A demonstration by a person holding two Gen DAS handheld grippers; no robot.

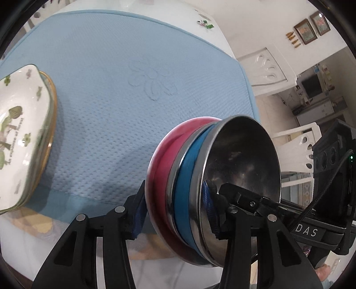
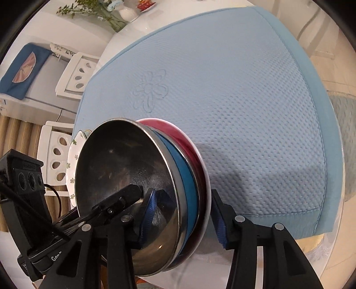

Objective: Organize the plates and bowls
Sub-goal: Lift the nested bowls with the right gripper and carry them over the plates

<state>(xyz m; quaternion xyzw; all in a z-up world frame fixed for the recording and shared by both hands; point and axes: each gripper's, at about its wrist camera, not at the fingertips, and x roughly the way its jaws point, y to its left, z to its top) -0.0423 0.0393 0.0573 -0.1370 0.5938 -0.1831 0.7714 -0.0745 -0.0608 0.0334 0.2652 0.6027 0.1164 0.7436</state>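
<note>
A nested stack of steel bowls, the top steel bowl (image 1: 242,155) inside a blue-sided one (image 1: 184,184) and a red-sided one (image 1: 164,160), is held on edge above the blue mat (image 1: 124,84). My left gripper (image 1: 175,213) is shut on the stack's rim, one finger inside and one outside. My right gripper (image 2: 184,220) is shut on the same stack (image 2: 124,164) from the opposite side. A white leaf-patterned square dish (image 1: 17,133) sits on a gold-rimmed plate (image 1: 47,133) at the mat's left; its edge shows behind the bowls in the right wrist view (image 2: 74,155).
The mat covers a white table (image 1: 26,242). White chairs (image 2: 75,73) stand beside the table. A vase of flowers (image 2: 124,11) stands at the table's far side. The other gripper's body (image 1: 333,177) shows at the right of the left wrist view.
</note>
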